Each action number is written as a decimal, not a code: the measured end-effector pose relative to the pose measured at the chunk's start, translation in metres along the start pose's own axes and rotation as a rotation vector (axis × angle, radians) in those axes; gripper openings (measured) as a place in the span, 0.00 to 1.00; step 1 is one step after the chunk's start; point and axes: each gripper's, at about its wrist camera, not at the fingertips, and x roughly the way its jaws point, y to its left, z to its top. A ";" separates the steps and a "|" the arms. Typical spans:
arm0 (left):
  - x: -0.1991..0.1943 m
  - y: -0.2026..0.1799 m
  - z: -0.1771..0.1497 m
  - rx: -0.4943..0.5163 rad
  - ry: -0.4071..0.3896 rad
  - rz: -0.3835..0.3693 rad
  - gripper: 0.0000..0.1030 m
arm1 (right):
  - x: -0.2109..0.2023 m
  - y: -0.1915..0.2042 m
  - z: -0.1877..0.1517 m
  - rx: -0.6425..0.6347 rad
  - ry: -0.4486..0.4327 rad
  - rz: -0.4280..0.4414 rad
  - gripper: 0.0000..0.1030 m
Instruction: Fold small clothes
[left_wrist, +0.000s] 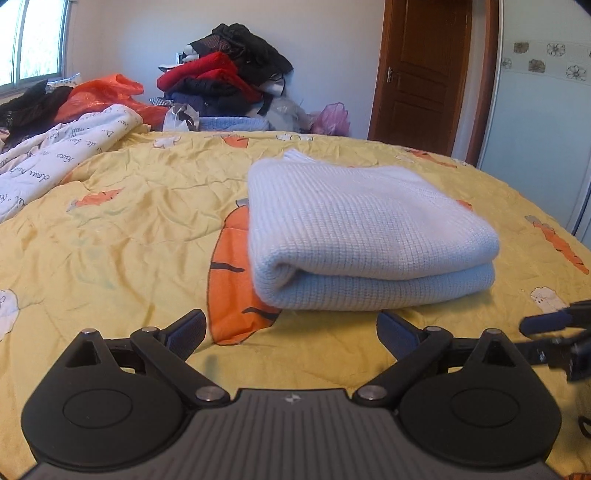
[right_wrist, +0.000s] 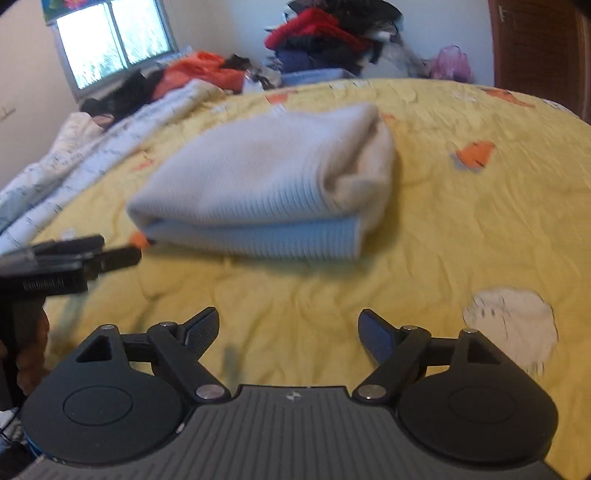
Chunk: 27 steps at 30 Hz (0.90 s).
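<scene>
Sweater, pale ribbed knit, lies folded on crinkled yellow quilt; left gripper and right gripper gape empty.

Yellow carrot-print quilt; clothes heap behind; wooden door right.

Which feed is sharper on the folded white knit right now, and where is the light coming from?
Left wrist view: crisp, the folded white knit shows its weave. Right wrist view: motion-smeared, the knit's ribs streaked, bedspread soft. Both views: daylight from the window, glaring white; fisheye bends the bed edge.
</scene>
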 end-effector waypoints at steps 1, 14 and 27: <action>0.007 -0.005 0.000 0.011 0.013 0.003 0.97 | 0.001 0.002 -0.001 0.006 0.009 -0.013 0.93; 0.050 -0.021 0.001 0.055 0.093 0.078 1.00 | 0.057 0.008 0.013 0.000 -0.087 -0.321 0.99; 0.052 -0.020 0.003 0.048 0.091 0.082 1.00 | 0.063 0.008 0.014 0.007 -0.110 -0.341 1.00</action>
